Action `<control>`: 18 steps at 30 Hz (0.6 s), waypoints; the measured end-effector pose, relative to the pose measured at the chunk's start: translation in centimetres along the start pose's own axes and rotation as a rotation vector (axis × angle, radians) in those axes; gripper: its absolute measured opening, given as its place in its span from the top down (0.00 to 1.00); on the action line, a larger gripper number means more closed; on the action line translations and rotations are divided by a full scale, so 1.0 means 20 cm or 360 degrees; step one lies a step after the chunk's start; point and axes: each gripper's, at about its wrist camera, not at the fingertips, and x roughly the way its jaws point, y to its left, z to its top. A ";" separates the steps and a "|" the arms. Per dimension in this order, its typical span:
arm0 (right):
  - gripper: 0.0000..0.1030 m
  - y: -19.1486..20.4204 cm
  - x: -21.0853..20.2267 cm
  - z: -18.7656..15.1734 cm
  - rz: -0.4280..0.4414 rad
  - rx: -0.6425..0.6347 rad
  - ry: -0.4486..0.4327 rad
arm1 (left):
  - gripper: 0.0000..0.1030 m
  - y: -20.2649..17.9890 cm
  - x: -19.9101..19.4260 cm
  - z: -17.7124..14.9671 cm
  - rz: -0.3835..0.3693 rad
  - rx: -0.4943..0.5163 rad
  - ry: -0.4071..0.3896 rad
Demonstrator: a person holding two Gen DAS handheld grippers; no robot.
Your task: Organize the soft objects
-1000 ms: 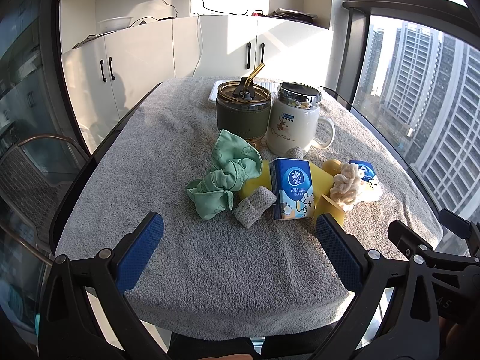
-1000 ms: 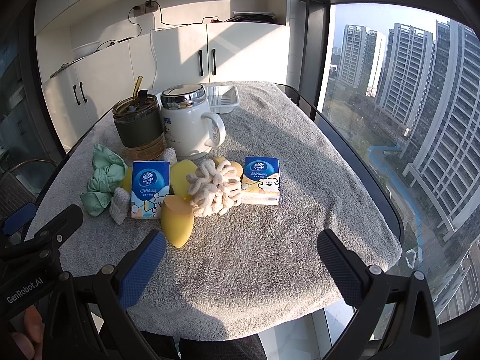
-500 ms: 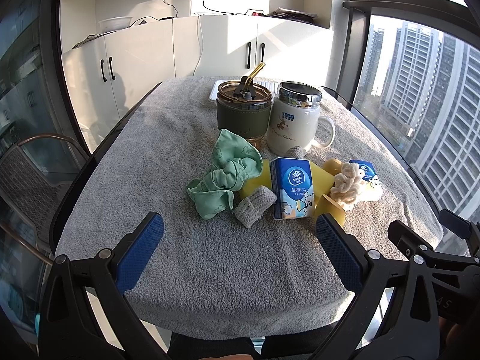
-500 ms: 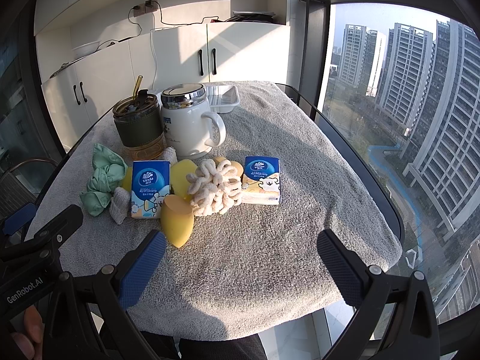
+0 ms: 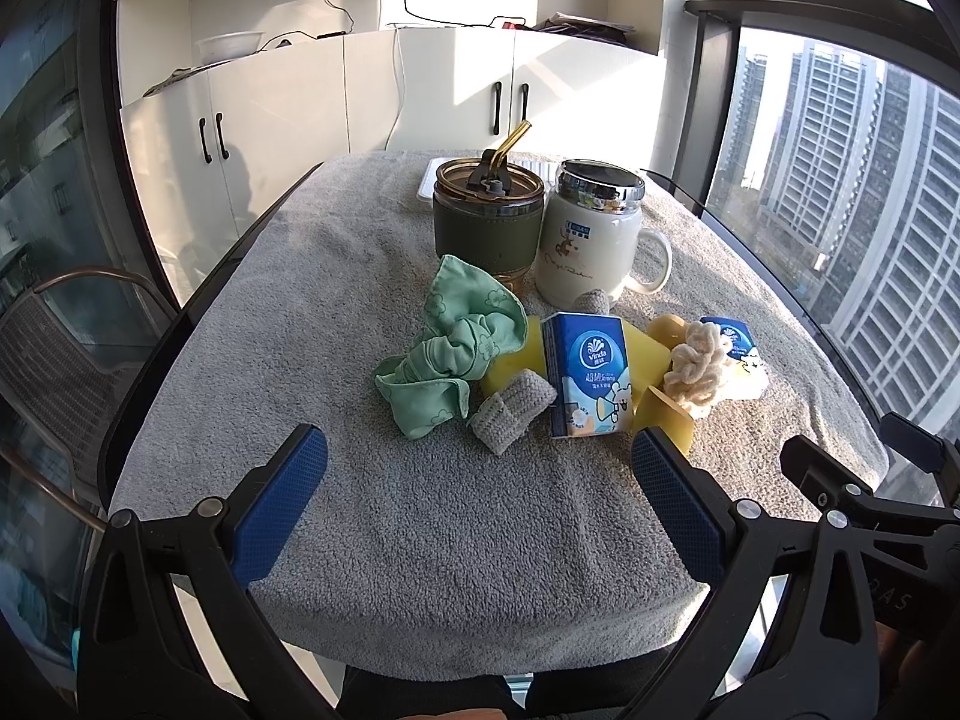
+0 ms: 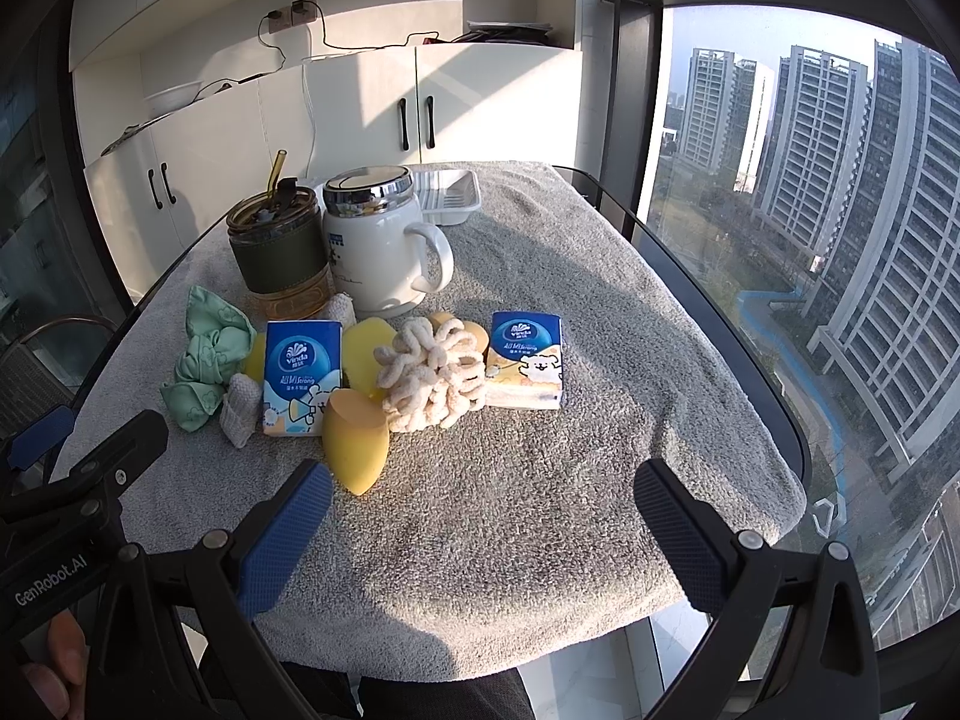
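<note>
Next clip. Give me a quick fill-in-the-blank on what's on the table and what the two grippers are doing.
1. Both the left gripper and the right gripper are ____ and hold nothing.
2. The straw sticks out of the ____-sleeved tumbler.
3. The white mug has a shiny ____ lid.
4. The number of blue tissue packs on the grey towel is ____.

Missing words: open; green; metal; two

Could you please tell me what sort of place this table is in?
Probably a high-rise flat's enclosed balcony or kitchen corner: white cupboards behind the towel-covered table, and tall windows overlooking apartment towers.
</note>
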 end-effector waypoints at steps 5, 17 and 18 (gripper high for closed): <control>0.00 -0.06 0.03 0.00 0.0007 -0.0001 -0.0022 | 0.00 0.08 0.10 -0.08 0.0014 0.0055 0.0061; 0.04 0.04 0.29 0.00 0.0332 -0.0027 0.0174 | 0.01 0.17 0.23 -0.14 -0.0195 0.0104 0.0073; 0.08 0.09 0.33 -0.01 0.0374 -0.0048 0.0212 | 0.01 0.18 0.23 -0.13 -0.0184 0.0109 0.0071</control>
